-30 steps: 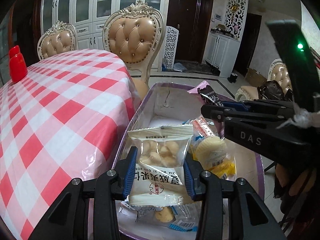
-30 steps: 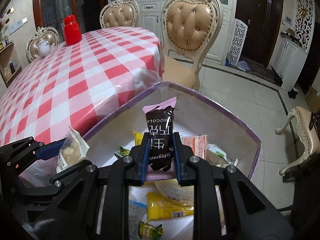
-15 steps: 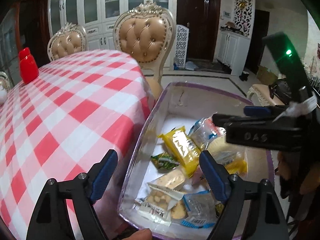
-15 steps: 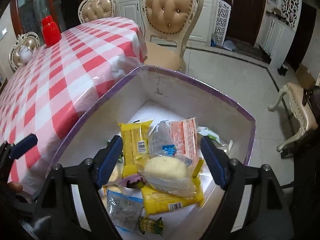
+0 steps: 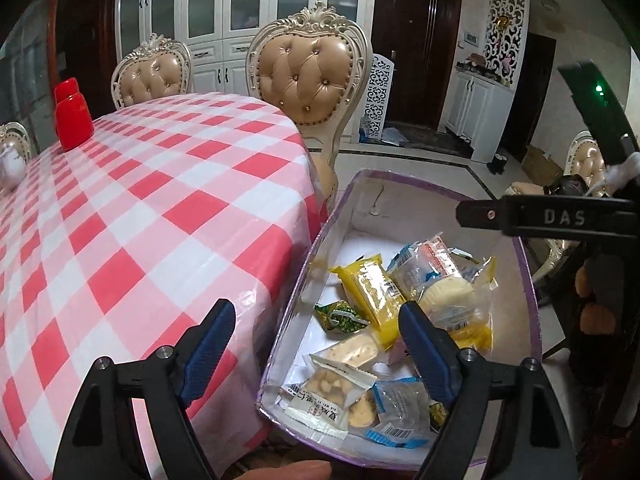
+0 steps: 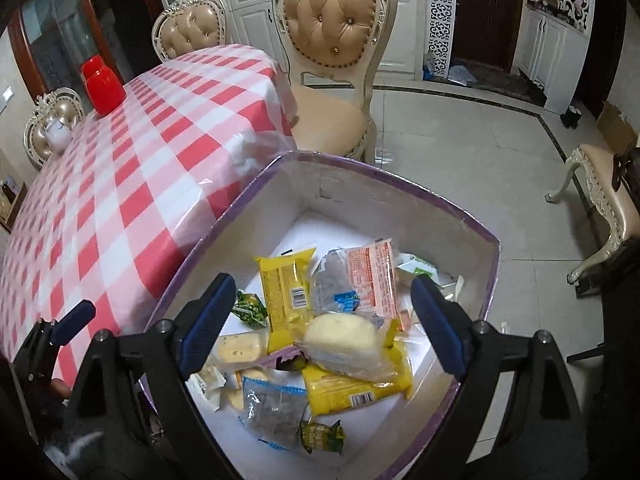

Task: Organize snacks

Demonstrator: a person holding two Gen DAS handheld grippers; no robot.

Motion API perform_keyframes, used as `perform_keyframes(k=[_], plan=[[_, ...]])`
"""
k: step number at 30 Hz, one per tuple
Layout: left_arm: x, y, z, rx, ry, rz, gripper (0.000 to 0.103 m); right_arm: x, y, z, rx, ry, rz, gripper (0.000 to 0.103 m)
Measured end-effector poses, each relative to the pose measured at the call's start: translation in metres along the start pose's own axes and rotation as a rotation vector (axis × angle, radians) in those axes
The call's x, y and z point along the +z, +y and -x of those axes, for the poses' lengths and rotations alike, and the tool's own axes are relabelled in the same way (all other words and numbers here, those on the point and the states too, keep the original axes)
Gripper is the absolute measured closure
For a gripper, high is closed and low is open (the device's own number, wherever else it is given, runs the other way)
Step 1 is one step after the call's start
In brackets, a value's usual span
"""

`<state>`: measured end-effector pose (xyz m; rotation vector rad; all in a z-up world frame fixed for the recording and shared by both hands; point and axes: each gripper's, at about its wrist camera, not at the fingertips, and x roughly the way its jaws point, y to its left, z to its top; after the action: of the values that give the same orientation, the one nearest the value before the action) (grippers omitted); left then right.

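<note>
Lying flat in box (image 6: 452, 204): yellow pkt (image 6: 286, 292), lengthwise front-back.

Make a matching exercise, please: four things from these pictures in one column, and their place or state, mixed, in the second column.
Things:
1. red jar
2. round cake in clear wrapper
3. left gripper
4. tufted chair

Places or states:
A. lying on the yellow packets in the box
B. standing on the checked tablecloth
C. open, holding nothing
D. on the tiled floor, beside the table

Pairs: 1-B, 2-A, 3-C, 4-D
</note>
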<state>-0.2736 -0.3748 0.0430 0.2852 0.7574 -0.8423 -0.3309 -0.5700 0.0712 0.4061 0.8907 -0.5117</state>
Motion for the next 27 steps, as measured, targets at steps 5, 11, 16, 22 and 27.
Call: perform_keyframes(k=[5,11,16,22,27], plan=[[-0.003,0.006,-0.006,-0.039,0.045,0.034,0.018,-0.003,-0.001,-0.009,0.012,0.059,-0.016,0.011],[-0.01,0.005,-0.011,-0.029,0.074,0.03,0.018,-0.014,0.004,-0.031,-0.077,0.171,0.035,0.011],[-0.015,0.003,-0.019,-0.014,0.116,0.029,0.018,-0.022,0.005,-0.045,-0.13,0.233,0.055,0.011],[-0.018,0.004,-0.026,0.001,0.152,0.031,0.018,-0.024,0.005,-0.047,-0.138,0.238,0.059,0.011],[-0.019,0.004,-0.029,-0.004,0.168,0.035,0.018,-0.023,0.006,-0.045,-0.141,0.228,0.058,0.011]])
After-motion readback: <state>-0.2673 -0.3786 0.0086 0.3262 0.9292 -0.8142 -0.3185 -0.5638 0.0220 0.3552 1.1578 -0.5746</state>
